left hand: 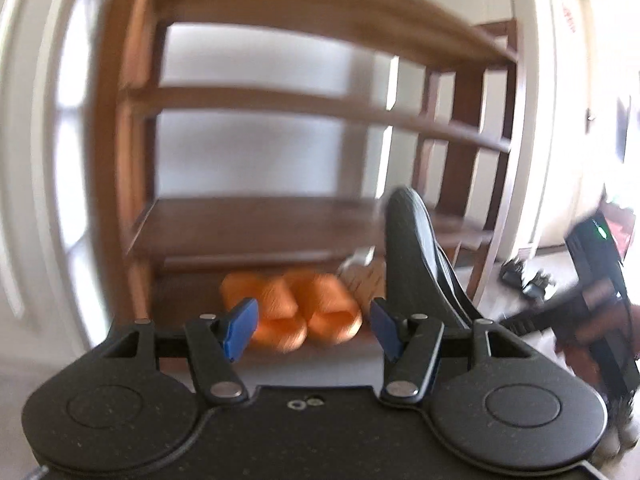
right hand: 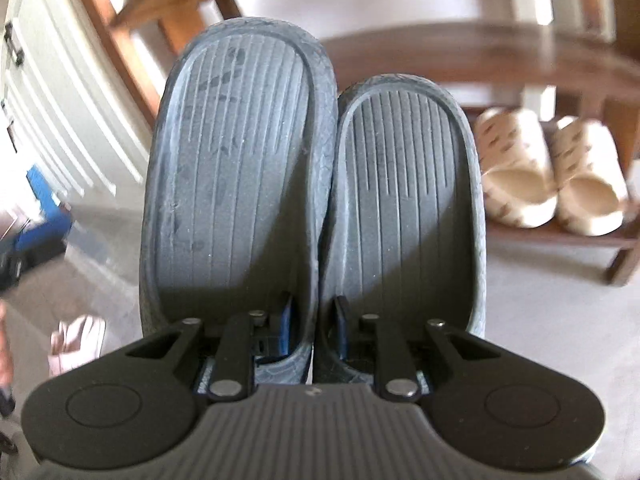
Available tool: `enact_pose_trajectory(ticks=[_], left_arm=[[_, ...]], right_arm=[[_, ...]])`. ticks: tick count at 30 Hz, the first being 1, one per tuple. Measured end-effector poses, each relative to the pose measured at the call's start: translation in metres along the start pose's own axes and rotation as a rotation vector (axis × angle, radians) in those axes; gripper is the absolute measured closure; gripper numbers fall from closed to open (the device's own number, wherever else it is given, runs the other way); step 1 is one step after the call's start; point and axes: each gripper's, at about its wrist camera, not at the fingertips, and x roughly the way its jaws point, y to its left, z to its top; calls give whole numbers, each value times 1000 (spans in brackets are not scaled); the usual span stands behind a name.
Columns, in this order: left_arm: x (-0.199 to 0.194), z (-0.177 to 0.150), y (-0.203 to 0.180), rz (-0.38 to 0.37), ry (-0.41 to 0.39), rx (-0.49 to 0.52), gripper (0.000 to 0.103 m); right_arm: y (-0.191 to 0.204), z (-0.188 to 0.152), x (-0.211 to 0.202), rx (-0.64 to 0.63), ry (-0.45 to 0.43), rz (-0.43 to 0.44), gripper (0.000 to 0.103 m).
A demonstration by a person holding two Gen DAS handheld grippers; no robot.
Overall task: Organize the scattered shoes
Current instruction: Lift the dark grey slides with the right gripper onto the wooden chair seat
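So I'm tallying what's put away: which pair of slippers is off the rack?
The dark grey rubber slippers, pinched together in the right gripper; the orange and cream pairs sit on the wooden rack.

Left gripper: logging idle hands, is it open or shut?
Open. The left gripper has its blue pads apart with nothing between them.

The grey slippers [right hand: 276,184] at frame centre look like matt rubber with ribbed footbeds. The shelf rack [left hand: 248,228] behind is polished brown wood. The orange slippers [left hand: 292,312] below appear as smooth foam.
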Motion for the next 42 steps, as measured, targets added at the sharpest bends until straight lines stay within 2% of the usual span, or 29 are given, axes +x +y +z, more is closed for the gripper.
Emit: enact_pose_trajectory(ticks=[4,6,7,9,10,14,17,19,22,26,30,34,35,42], left_arm=[[23,53,-26,-58,7,-31,41],[31,81,-41,-75,22,-36,41],[33,94,-48,-79,31,-40,41],[32,120,-58,-80,42,-56,41],[30,131,-61,-76,44,-64,41],[10,185,-69,-85,99,-149,41],[-20,241,-71,-77,137,-176,41],[-39,261,-64,-83,154,-193,41],[-70,315,-56,-98,184,-206,41],[-103,398,-46,-119,180,-149,41],[-98,438,-50,-98,136,-105,41],[-78,461,-59,-51,109,-143,41],[-72,464,-61,-33,107,-159,41],[-15,482,-85,64,123,-293,41]], right_arm=[[-10,21,-36,84,-7,-36,79],[4,36,-84,135,-13,-55,79],[5,40,-91,144,-16,-61,79],[21,51,-127,175,-30,-85,79],[25,56,-130,186,-32,-90,79],[42,95,-196,265,-21,-131,79],[66,134,-242,286,-1,-180,80],[89,177,-276,299,12,-221,80],[113,228,-305,286,18,-270,80],[144,326,-338,206,-1,-318,80],[146,405,-341,139,-23,-322,80],[126,464,-326,89,-4,-301,80],[112,488,-312,75,19,-290,80],[40,561,-244,34,155,-293,81]])
